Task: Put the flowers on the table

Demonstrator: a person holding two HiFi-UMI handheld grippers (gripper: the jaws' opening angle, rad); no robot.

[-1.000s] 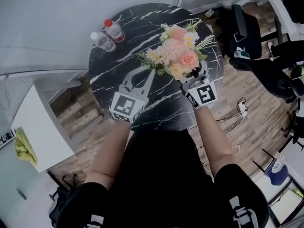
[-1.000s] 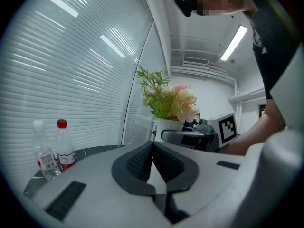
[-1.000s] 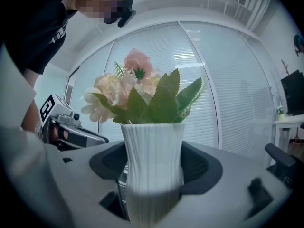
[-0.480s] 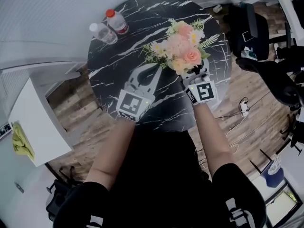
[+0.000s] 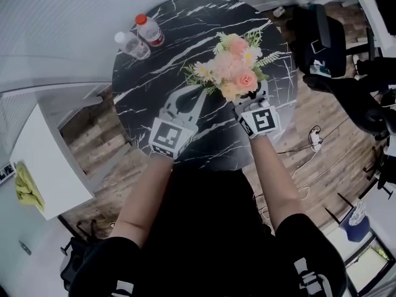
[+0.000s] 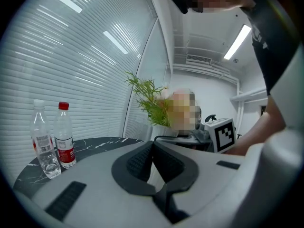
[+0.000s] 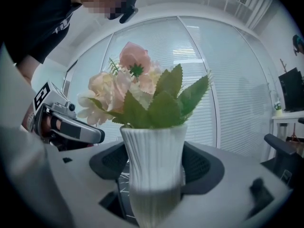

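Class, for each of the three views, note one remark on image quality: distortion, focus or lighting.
Head view: wide-angle bending curves the walls around the table; even light, flowers sharp. Left gripper view: fisheye with dark corners, glare from the ceiling light, bottles crisp. Right gripper view: fisheye again; bright blinds backlight the white vase, its base blurred.
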